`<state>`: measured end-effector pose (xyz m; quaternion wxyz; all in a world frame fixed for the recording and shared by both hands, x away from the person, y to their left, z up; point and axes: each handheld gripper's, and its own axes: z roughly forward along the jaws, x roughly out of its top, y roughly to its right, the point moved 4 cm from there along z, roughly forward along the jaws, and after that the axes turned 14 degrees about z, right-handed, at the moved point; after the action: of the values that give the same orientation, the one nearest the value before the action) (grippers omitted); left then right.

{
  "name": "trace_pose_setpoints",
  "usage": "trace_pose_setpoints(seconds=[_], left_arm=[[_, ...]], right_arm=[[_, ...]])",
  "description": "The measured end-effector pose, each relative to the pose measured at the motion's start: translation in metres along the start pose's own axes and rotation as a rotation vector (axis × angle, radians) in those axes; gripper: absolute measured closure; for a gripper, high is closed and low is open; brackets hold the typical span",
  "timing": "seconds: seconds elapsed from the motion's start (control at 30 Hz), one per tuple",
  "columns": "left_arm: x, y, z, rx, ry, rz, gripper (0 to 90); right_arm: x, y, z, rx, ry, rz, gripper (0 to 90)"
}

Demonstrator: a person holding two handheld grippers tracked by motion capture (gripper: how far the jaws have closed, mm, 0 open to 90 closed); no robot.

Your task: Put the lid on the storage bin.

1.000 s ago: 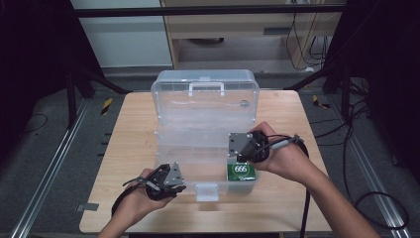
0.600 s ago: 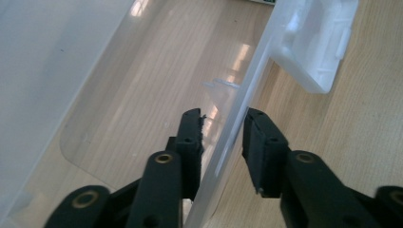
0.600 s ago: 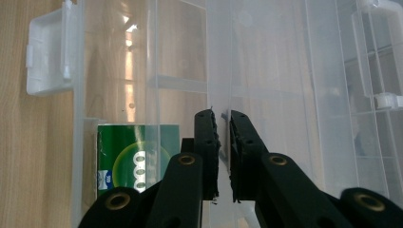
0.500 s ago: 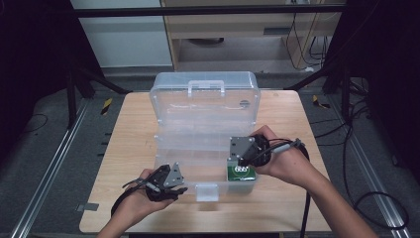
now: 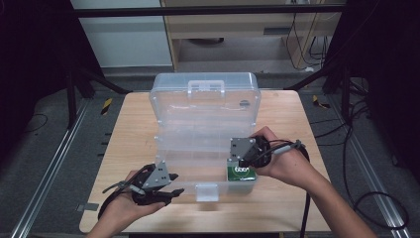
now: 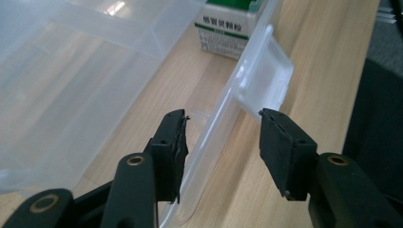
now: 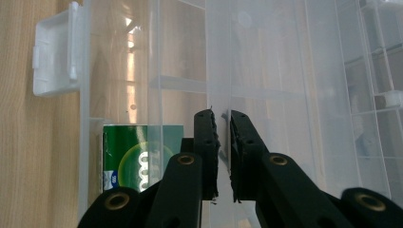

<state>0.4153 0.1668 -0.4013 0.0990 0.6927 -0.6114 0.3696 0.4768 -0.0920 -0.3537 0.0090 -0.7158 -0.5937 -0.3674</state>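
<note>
— Left tongs: jaws apart, just been opening, astride the front wall of the clear plastic organiser box; wall between the pads, neither pad pressing on it. White latch tab just beyond the far jaw.

— And from above?

— Left tongs low at the box's near left corner, held in the left hand above the bench. Latch tab just to their right, on the middle of the front wall.

— Right tongs?

— Right tongs nearly closed, pinching a thin clear divider wall of the box between the pads. Green carton standing in the compartment next to that wall, close against the front wall; latch tab farther along the same front wall.

— Position in the high view?

— Right tongs pointing down into the front right part of the organiser box, right hand wrapped round the handle, cable trailing off toward the bench edge. Green carton directly below, in the front right compartment, touching the front wall.

— Box itself?

— Lying open, lid tilted back at the far side, white handle on top, base spread toward the near edge of the bench.
</note>
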Motion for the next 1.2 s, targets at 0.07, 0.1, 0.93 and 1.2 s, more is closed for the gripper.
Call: trace_pose_setpoints(seconds=[0.07, 0.1, 0.93, 1.2], left_arm=[[0.0, -0.007, -0.013, 0.003, 0.025, -0.029, 53.3], [0.0, -0.01, -0.017, 0.004, 0.034, -0.044, 54.7], [-0.001, -0.101, -0.07, 0.134, 0.196, -0.339, 89.8], [0.003, -0.124, -0.067, 0.16, 0.179, -0.37, 89.8]], right_arm=[[0.0, -0.001, 0.0, -0.001, -0.001, 0.001, 82.9], [0.0, -0.001, 0.0, 0.0, -0.001, 0.001, 82.9], [-0.003, -0.007, 0.0, -0.016, 0.012, 0.003, 81.7], [-0.004, -0.009, 0.0, -0.023, 0.015, -0.006, 81.3]])
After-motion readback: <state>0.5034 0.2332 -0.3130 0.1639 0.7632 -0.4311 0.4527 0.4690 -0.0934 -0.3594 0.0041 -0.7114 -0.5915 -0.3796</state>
